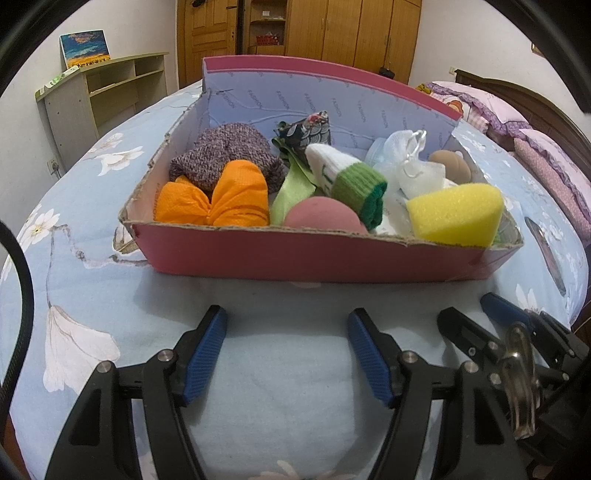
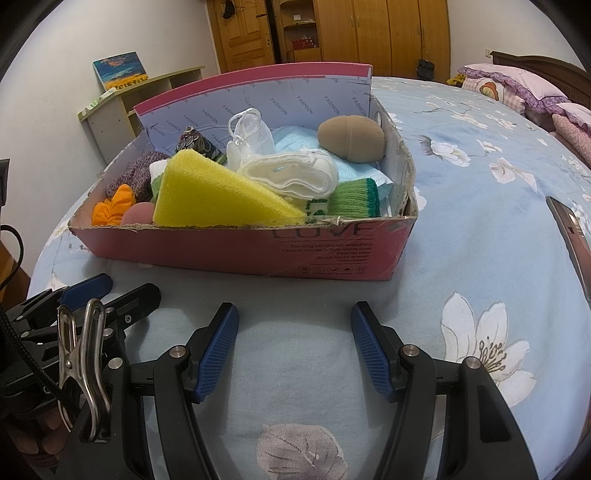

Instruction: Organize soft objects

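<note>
A pink cardboard box [image 1: 295, 258] sits on the bed, also in the right wrist view [image 2: 240, 251]. It holds several soft things: a yellow sponge [image 1: 456, 214] [image 2: 218, 199], an orange cloth [image 1: 221, 199], a purple knit piece [image 1: 229, 155], a green-cuffed sock [image 1: 354, 184], a pink ball [image 1: 321, 218], a tan sponge [image 2: 351, 138] and a white mesh pouch [image 2: 251, 136]. My left gripper [image 1: 288, 354] is open and empty on the sheet before the box. My right gripper [image 2: 293, 350] is open and empty beside it; it also shows in the left wrist view [image 1: 480, 325].
The bed has a light blue floral sheet [image 2: 480, 184]. A dark flat phone-like object [image 2: 572, 236] lies on the sheet right of the box. Pink pillows [image 1: 517, 122] lie at the headboard. A low shelf [image 1: 107, 92] and wooden wardrobes [image 2: 388, 33] stand beyond.
</note>
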